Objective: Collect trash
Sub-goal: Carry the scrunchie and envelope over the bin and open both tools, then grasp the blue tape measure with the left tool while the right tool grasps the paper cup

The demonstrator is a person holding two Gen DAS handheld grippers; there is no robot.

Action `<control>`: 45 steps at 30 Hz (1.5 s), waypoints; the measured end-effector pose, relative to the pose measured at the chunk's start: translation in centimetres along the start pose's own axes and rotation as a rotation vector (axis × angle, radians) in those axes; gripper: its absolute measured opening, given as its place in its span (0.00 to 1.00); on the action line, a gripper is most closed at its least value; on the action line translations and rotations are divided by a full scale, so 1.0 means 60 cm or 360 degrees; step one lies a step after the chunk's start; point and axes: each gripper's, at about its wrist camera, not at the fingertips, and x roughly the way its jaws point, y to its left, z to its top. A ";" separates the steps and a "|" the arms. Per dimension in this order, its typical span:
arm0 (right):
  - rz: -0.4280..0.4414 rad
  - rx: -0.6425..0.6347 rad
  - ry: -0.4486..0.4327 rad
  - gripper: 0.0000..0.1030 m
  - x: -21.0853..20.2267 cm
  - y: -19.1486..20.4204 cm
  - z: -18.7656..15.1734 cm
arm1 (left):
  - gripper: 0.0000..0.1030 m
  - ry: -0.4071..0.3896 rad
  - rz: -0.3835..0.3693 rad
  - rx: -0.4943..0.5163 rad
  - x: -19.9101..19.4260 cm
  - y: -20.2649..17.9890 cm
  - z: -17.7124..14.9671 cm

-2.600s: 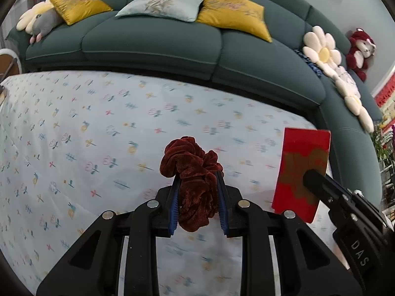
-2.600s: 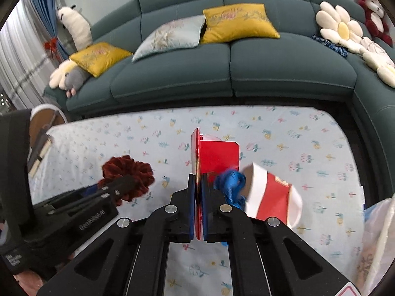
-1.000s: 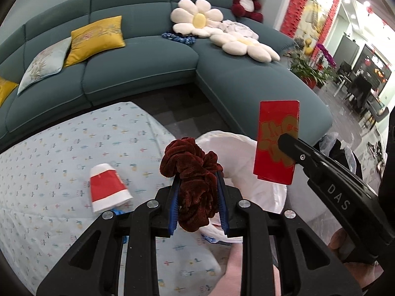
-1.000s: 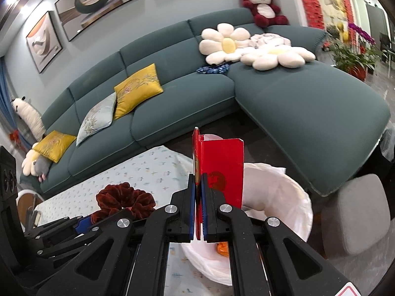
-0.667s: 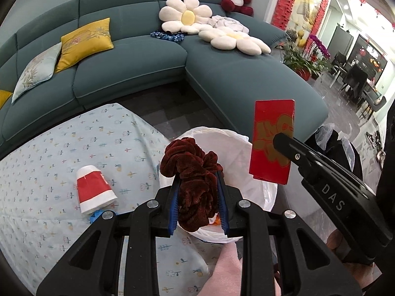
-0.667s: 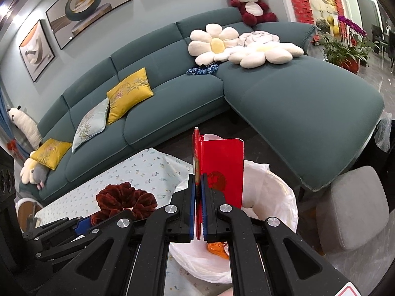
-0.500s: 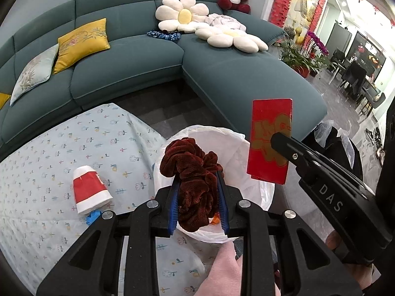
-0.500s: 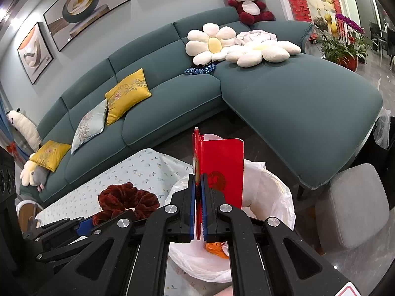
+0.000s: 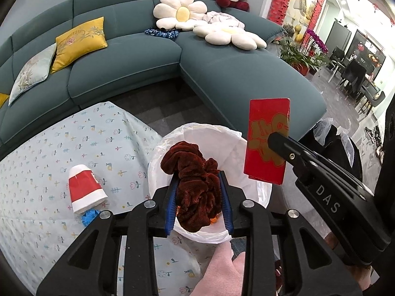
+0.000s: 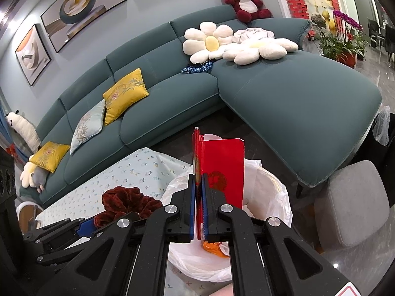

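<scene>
Scrunchie [image 9: 196, 187], dark red velvet, sits pinched between the blue pads of the left tool [image 9: 198, 197] in the left wrist view, hanging over the mouth of the white-lined trash bin [image 9: 229, 140]. To its right the right tool [image 9: 274, 139] holds a red envelope [image 9: 267, 140] upright above the bin's far rim. A red and white paper cup [image 9: 84, 190] lies tipped on the floral-cloth worktop [image 9: 49, 153], left of the bin, with a blue scrap [image 9: 88, 215] touching its mouth. A teal sofa [image 9: 138, 56] fills the background.

From the right wrist view, the right tool [image 10: 198, 197] is narrowed tight on the red envelope [image 10: 222, 170], which stands upright over the trash bin [image 10: 276, 197]. Something orange [image 10: 213, 245] lies inside the liner. The left tool [image 10: 86, 224] shows at lower left, clamped on the scrunchie [image 10: 128, 201] beside the bin's rim.
</scene>
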 end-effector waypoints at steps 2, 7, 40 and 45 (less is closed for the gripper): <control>-0.0001 -0.0003 -0.0001 0.05 0.000 0.001 0.001 | 0.30 -0.0004 -0.0004 -0.0004 -0.001 -0.001 0.000; -0.0017 0.0001 -0.0026 0.12 -0.003 0.002 0.002 | 0.55 -0.0014 0.0011 -0.0053 -0.005 0.005 0.000; 0.0060 -0.0165 0.0091 0.43 0.040 0.112 -0.044 | 0.79 0.0076 0.0229 -0.0451 0.009 0.197 -0.078; 0.0078 -0.0201 0.0174 0.43 0.071 0.138 -0.076 | 0.79 0.0179 0.0257 -0.0556 0.037 0.245 -0.122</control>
